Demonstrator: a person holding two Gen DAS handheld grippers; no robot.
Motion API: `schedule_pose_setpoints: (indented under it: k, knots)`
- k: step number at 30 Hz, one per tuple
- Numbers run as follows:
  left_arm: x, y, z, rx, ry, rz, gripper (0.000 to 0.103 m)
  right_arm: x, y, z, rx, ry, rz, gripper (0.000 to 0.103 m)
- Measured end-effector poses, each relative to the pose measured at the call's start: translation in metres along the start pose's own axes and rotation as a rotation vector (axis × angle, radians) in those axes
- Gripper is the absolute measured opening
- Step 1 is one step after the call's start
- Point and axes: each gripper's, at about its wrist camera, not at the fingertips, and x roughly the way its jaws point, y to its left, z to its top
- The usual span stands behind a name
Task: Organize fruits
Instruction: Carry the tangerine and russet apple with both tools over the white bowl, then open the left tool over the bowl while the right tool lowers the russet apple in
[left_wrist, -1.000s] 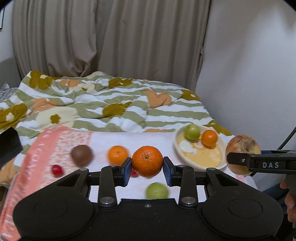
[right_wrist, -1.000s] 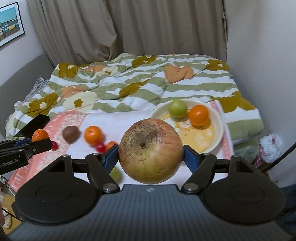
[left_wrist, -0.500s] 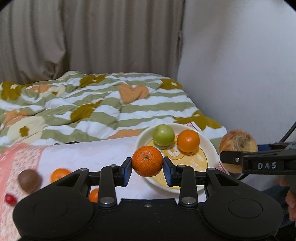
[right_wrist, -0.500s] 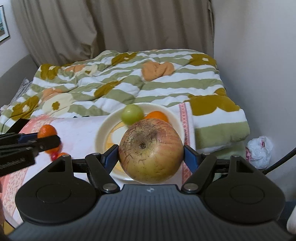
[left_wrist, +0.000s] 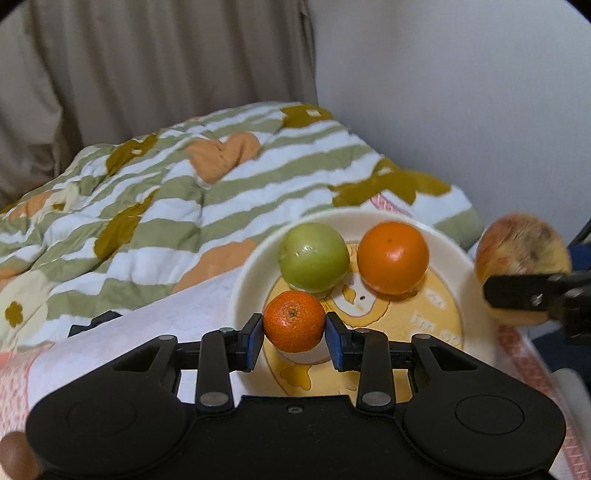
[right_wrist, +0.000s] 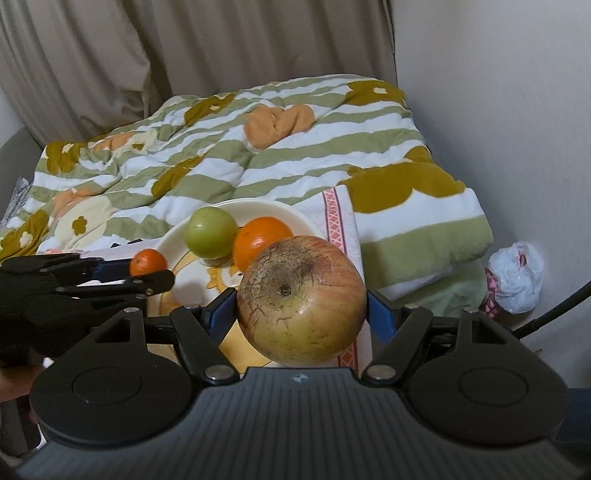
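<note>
My left gripper (left_wrist: 294, 334) is shut on a small mandarin (left_wrist: 294, 320) and holds it over the near left part of a cream plate (left_wrist: 448, 254). On the plate lie a green fruit (left_wrist: 314, 256) and an orange (left_wrist: 392, 257). My right gripper (right_wrist: 302, 314) is shut on a large russet apple (right_wrist: 302, 300) just off the plate's right rim; the apple also shows in the left wrist view (left_wrist: 522, 254). In the right wrist view the plate (right_wrist: 173, 240) lies ahead to the left, with the mandarin (right_wrist: 148, 261) in the left gripper's fingers (right_wrist: 155, 280).
The plate rests on a pink and white towel (left_wrist: 155, 325) over a green striped quilt (left_wrist: 147, 206). A brown fruit (left_wrist: 14, 454) peeks in at the lower left. A wall (right_wrist: 517, 110) is close on the right, with a white plastic bag (right_wrist: 517, 275) below it.
Both grippers have moved right and forward to the plate with their fruit. The plate is now much nearer; the loose fruits on the towel have slid out of view to the left.
</note>
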Motion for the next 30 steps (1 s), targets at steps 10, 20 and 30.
schedule_pose_setpoints:
  k: [10, 20, 30]
  knots:
    - [-0.002, -0.015, 0.001, 0.109, -0.061, 0.053, 0.098, 0.001, -0.013, 0.007, 0.026, -0.011, -0.01, 0.089]
    - [-0.033, 0.0, -0.008, 0.045, -0.054, 0.071, 0.098, -0.003, -0.011, 0.012, 0.001, -0.017, 0.002, 0.089]
    - [-0.054, 0.011, -0.02, -0.009, -0.06, 0.099, 0.099, 0.026, 0.032, -0.004, -0.137, 0.026, 0.037, 0.089]
